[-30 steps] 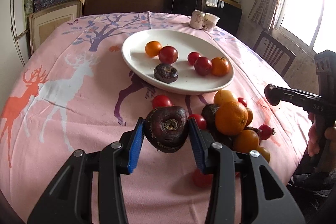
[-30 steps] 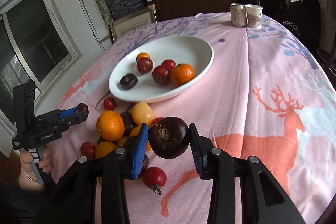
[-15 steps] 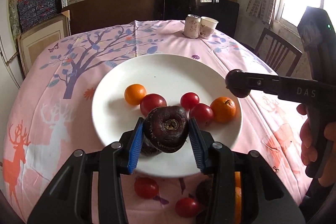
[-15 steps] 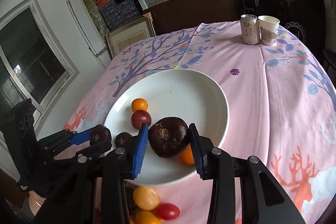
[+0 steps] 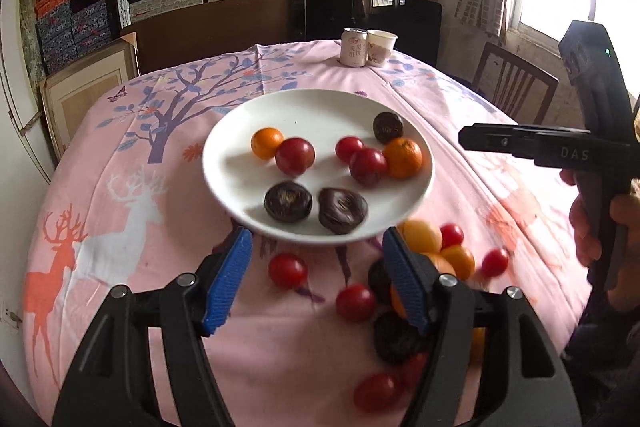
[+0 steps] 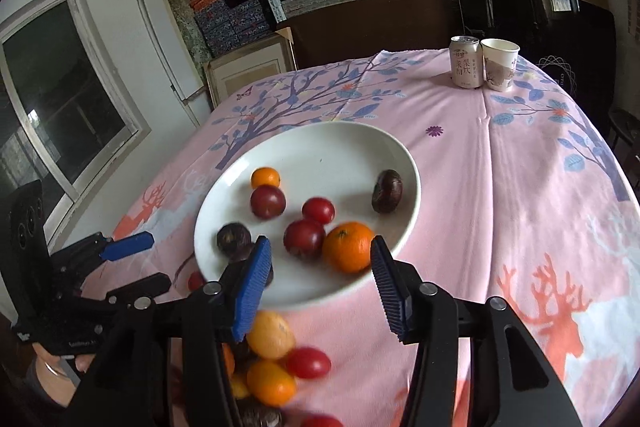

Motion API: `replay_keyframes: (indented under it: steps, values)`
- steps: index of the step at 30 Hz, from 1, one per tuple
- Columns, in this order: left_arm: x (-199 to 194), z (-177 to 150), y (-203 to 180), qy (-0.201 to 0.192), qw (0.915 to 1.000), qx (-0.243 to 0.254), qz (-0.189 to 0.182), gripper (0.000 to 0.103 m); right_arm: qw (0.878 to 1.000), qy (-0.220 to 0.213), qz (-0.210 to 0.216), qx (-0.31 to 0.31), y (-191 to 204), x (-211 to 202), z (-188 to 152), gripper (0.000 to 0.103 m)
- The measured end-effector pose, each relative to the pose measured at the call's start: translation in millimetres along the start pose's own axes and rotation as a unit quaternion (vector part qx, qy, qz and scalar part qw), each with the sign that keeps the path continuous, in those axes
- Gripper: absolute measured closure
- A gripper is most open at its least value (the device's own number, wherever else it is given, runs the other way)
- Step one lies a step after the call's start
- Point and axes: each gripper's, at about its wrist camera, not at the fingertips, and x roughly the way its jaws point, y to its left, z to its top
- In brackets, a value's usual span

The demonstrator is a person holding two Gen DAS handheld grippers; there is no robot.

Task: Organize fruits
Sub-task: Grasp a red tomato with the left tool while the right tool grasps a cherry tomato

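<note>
My left gripper [image 5: 316, 279] is spread wide w/ nothing between the blue pads, hovering just past the near rim of the white plate [image 5: 224, 187]. My right gripper [image 6: 320, 283] is spread too, empty, over the plate's near edge.

On the plate, left-wrist view: two dark purple fruits side by side at 6 o'clock, one [image 5: 288, 201] and the other [image 5: 343, 209], slightly blurred. A third dark fruit [image 5: 387, 127] sits at approx 2 o'clock, touching the big orange [image 5: 403, 157]. Small orange [image 5: 267, 143] at 10 o'clock, against a red plum [image 5: 295, 156]. Two more red fruits near centre, btw the plum and the big orange.

Off the plate, on the pink deer-print table [image 5: 120, 211], a loose pile of red, orange and dark fruit [image 5: 424, 259] lies at the plate's 5 o'clock, partly hidden behind my left gripper's right finger. A single red tomato [image 5: 287, 270] sits apart at 6 o'clock.

Can [image 6: 465, 61] and paper cup [image 6: 499, 63] stand touching at the table's far edge, 12 o'clock.
</note>
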Motion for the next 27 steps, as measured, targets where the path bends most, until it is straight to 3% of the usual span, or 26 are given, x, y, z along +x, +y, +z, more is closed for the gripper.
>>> replay_keyframes:
  steps: [5,10,15,16,17,18,22,27]
  values:
    - [-29.1,-59.5,-2.4,0.032,0.9986,0.009,-0.040,0.037,1.000,0.014,0.001,0.009,-8.7,-23.5,-54.0,0.051]
    - [-22.8,-91.7,-21.6,0.053,0.9970,0.056,-0.012,0.037,0.999,0.027,0.003,0.041,-19.5,-25.0,-80.0,0.051]
    - [-5.7,-95.1,-41.4,0.057,0.9940,0.092,-0.009,0.044,0.999,0.026,-0.006,0.029,-11.8,-25.1,-86.8,0.051]
    - [-2.2,-93.7,-40.9,0.062,0.9940,0.089,-0.016,0.049,0.999,0.026,-0.009,0.022,-9.5,-25.4,-87.4,0.051]
    - [-0.1,-92.4,-40.5,0.064,0.9942,0.081,-0.027,0.064,0.999,0.027,-0.010,0.019,-8.2,-26.0,-88.6,0.051]
    - [0.4,-92.1,-40.9,0.067,0.9940,0.078,-0.039,0.072,0.999,0.031,-0.007,0.017,-7.8,-25.7,-89.7,0.051]
    - [-8.4,-92.0,-47.1,0.055,0.9938,0.092,-0.032,0.072,0.999,0.042,0.003,-0.008,0.5,-24.8,-95.5,0.056]
    - [-25.3,-86.1,-35.4,0.040,0.9967,0.060,-0.037,0.072,0.998,0.056,0.006,-0.022,8.4,-11.5,-96.1,0.056]
